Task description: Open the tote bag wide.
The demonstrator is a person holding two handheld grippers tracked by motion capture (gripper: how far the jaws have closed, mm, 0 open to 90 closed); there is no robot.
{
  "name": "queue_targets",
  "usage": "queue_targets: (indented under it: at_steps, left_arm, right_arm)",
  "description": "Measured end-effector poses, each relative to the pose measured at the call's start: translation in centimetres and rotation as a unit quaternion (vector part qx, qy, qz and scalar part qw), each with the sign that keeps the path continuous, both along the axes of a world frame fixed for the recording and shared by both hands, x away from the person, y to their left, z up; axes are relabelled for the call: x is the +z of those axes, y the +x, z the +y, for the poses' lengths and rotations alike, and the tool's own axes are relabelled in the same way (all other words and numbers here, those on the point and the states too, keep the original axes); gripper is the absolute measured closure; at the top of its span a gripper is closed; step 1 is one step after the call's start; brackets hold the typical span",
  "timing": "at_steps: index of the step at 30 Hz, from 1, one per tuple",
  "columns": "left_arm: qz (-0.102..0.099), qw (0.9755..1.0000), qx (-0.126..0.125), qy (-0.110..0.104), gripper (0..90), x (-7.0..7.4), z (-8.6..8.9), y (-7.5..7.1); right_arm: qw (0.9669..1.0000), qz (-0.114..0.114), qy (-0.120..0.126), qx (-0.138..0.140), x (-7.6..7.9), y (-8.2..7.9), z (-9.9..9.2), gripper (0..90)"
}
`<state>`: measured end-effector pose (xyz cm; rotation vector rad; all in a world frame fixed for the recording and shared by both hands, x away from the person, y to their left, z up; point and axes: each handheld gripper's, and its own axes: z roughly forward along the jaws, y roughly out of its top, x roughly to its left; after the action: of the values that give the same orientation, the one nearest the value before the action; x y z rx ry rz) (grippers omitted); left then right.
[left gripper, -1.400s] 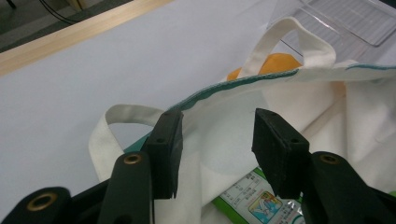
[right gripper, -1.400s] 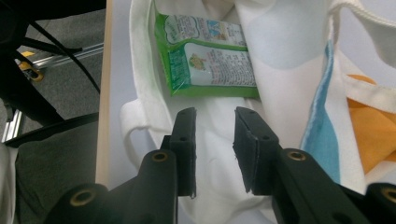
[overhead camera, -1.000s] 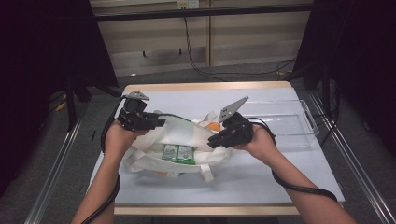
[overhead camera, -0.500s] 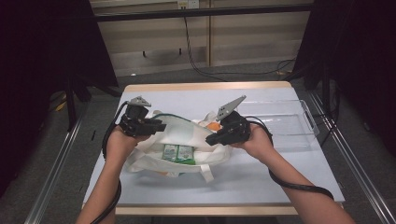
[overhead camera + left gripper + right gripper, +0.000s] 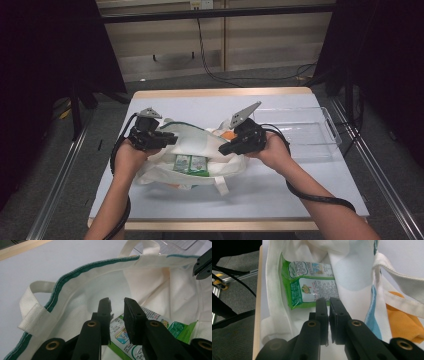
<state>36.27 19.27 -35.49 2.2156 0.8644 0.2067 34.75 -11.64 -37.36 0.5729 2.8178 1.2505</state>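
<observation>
A white cloth tote bag (image 5: 195, 142) with a green-trimmed rim lies open on the table, and a green snack packet (image 5: 190, 164) lies inside it. My left gripper (image 5: 172, 140) is at the bag's left rim and points into the mouth. In the left gripper view its jaws (image 5: 117, 301) have just been closing. A narrow gap remains, with nothing pinched, above the packet (image 5: 155, 320). My right gripper (image 5: 223, 149) is at the bag's right side. Its jaws (image 5: 328, 300) are shut over the white cloth beside the packet (image 5: 312, 287). Whether cloth is pinched I cannot tell.
An orange item (image 5: 402, 322) lies under the bag's handle strap by the right hand. A clear plastic tray (image 5: 300, 131) stands at the table's right side. The table (image 5: 280, 185) has bare room in front of the bag. Cables trail from both grippers.
The left gripper has edged slightly toward the bag's mouth. The right hand has stayed at the bag's right rim.
</observation>
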Motion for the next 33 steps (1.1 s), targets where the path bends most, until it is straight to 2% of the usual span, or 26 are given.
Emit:
queue_targets:
  at_steps: [3, 4, 13, 20, 24, 33]
  left_arm:
    - [-0.002, 1.0000, 0.002, 0.000, 75.6, -0.1, 0.0, -0.1]
    - [0.000, 1.0000, 0.005, -0.008, 75.8, -0.1, 0.0, -0.2]
    - [0.004, 0.9999, 0.006, -0.010, 80.7, -0.7, 0.2, -0.4]
    - [0.010, 0.9999, 0.002, -0.001, 84.9, -1.1, 0.5, -0.6]
    - [0.016, 0.9998, 0.008, -0.011, 89.9, -1.4, 0.7, -0.9]
    - [0.026, 0.9994, 0.012, -0.018, 90.0, -2.2, 1.1, -1.2]
  right_arm:
    - [1.0000, 0.001, -0.001, 0.000, 0.1, 0.0, 0.1, 85.9]
    - [1.0000, 0.003, -0.001, 0.002, 0.1, 0.0, 0.1, 85.9]
    - [1.0000, 0.001, -0.006, 0.004, 0.0, 0.0, 0.6, 87.2]
    - [0.9999, 0.003, -0.010, 0.008, -0.3, 0.2, 0.9, 87.2]
    - [0.9999, 0.004, -0.010, 0.006, -0.5, 0.4, 1.1, 87.1]
    - [0.9999, 0.004, -0.014, 0.001, -0.8, 0.6, 1.1, 87.1]
